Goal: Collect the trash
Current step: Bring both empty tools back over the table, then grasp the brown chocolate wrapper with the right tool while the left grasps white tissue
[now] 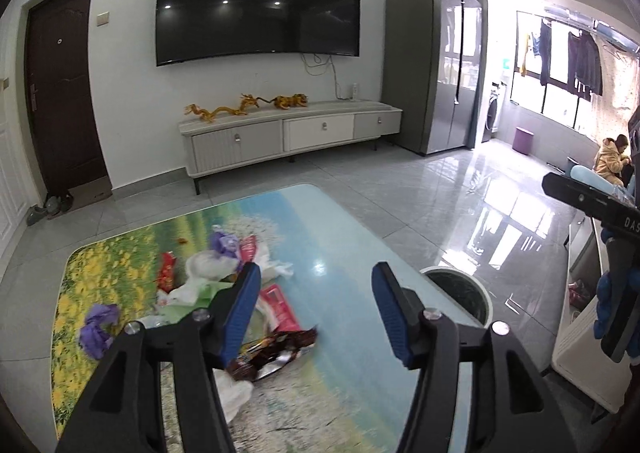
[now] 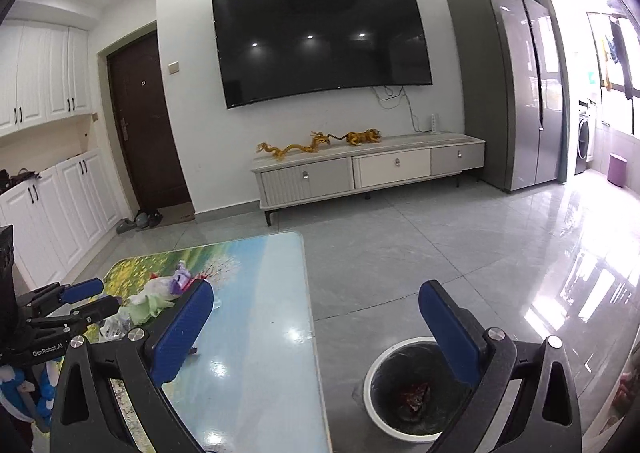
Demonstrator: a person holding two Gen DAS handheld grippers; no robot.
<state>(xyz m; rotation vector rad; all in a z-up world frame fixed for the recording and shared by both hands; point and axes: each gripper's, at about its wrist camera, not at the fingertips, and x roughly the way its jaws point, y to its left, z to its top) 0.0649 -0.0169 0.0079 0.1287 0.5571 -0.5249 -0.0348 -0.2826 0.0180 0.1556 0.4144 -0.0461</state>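
Observation:
Trash lies on the picture-topped table (image 1: 340, 293): a brown wrapper (image 1: 276, 349), a red packet (image 1: 280, 305), white crumpled paper (image 1: 208, 265), purple wrappers (image 1: 98, 325) and a red wrapper (image 1: 167, 271). My left gripper (image 1: 316, 313) is open and empty, just above the brown wrapper. My right gripper (image 2: 316, 329) is open and empty, over the table edge and the white-rimmed bin (image 2: 404, 389) on the floor. A brown wrapper (image 2: 416, 395) lies inside the bin. The bin also shows in the left wrist view (image 1: 460, 289). The trash pile shows in the right wrist view (image 2: 160, 293).
A TV cabinet (image 1: 288, 133) stands against the far wall under a TV (image 1: 256, 5). A grey fridge (image 1: 436, 61) is at the right. A person (image 1: 610, 161) sits at the far right. Glossy tiled floor (image 2: 440, 245) lies beyond the table.

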